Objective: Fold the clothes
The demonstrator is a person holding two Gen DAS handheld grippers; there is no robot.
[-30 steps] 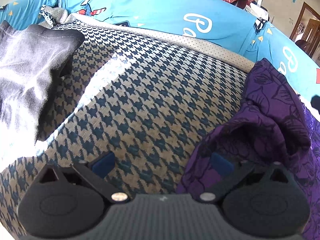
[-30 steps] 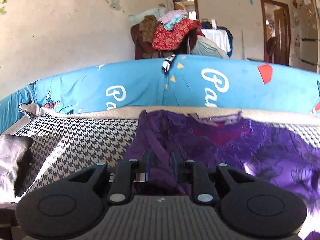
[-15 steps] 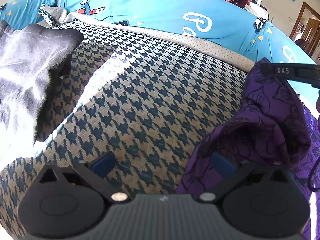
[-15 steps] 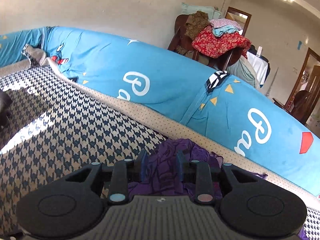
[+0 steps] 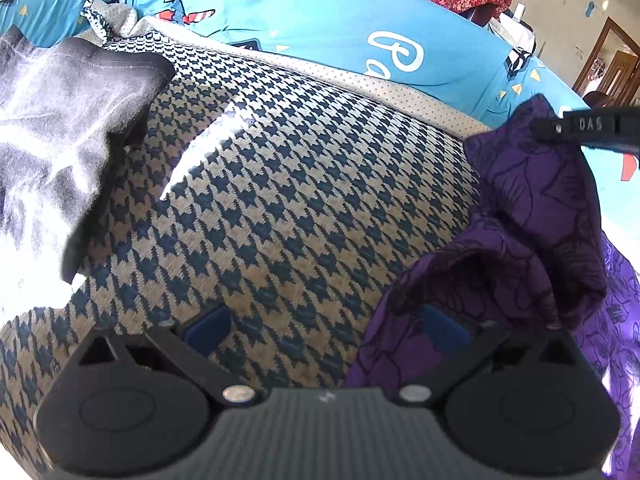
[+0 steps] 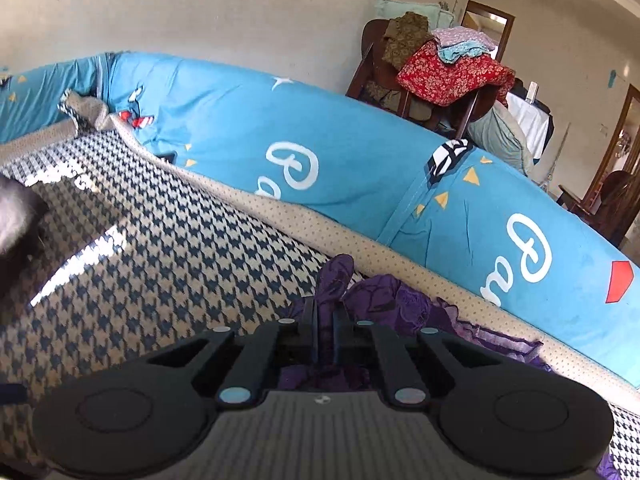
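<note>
Ahead of the left claw (image 5: 326,324), a navy-and-tan houndstooth cover (image 5: 304,200); at its right pad a purple garment (image 5: 532,216) with dark floral outlines. Left lies a dark grey cloth (image 5: 68,120) (sun-bleached white). Beyond, a turquoise quilt (image 5: 304,12) with white lettering.

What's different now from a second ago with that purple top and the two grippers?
The right gripper swung left across the bed, dragging a fold of the purple top with it, and its jaws pinched tight on the cloth. In the left view it now pokes in at the top right. The left gripper stayed open and still; the grey garment hasn't moved.
</note>
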